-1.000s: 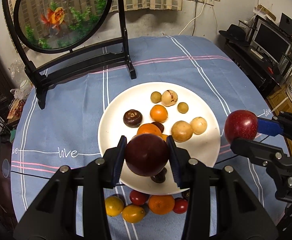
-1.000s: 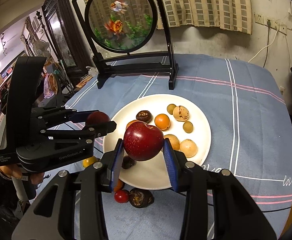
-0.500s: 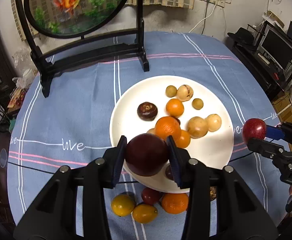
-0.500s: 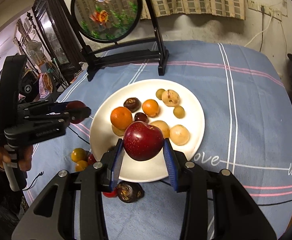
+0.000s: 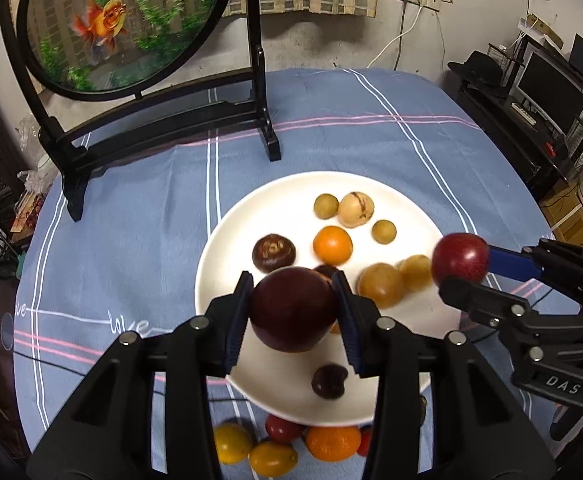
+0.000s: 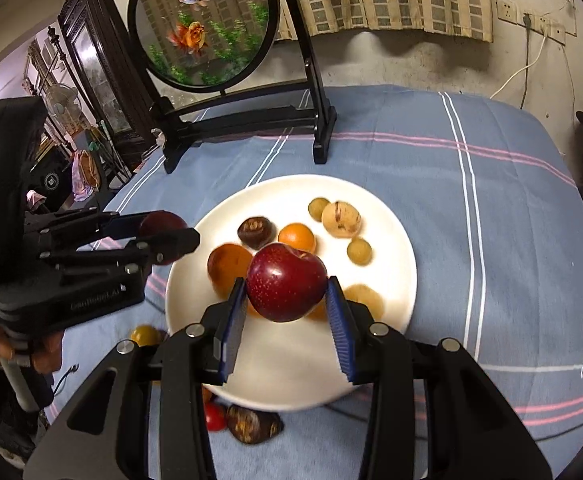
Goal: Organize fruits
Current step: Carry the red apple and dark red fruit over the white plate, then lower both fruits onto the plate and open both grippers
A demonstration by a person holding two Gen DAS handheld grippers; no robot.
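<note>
Two fruits hang in the air over the white plate (image 5: 227, 248), each clamped in its own tool. The left gripper (image 5: 292, 307) is clenched on a dark plum (image 5: 292, 309), pads pressing both flanks, and the right gripper (image 6: 286, 289) grips a red apple (image 6: 286, 282) the same way, just above the plate's near half.

From where I stand, the trouble looks like crowding. The plate already carries an orange (image 5: 332, 245), a brown chestnut-like fruit (image 5: 273, 253), two tan round ones (image 5: 380, 285) and a few small green ones, all loose. Anything round set down among them could nudge a neighbour and send it rolling toward the rim. Both tools also hover close together over the same plate, so one could knock the other if they descend at once.

Several fruits, an orange and yellow ones (image 5: 232, 442) among them, sit on the blue cloth (image 5: 131, 240) at the plate's near edge; a low wrist could scatter them.
</note>
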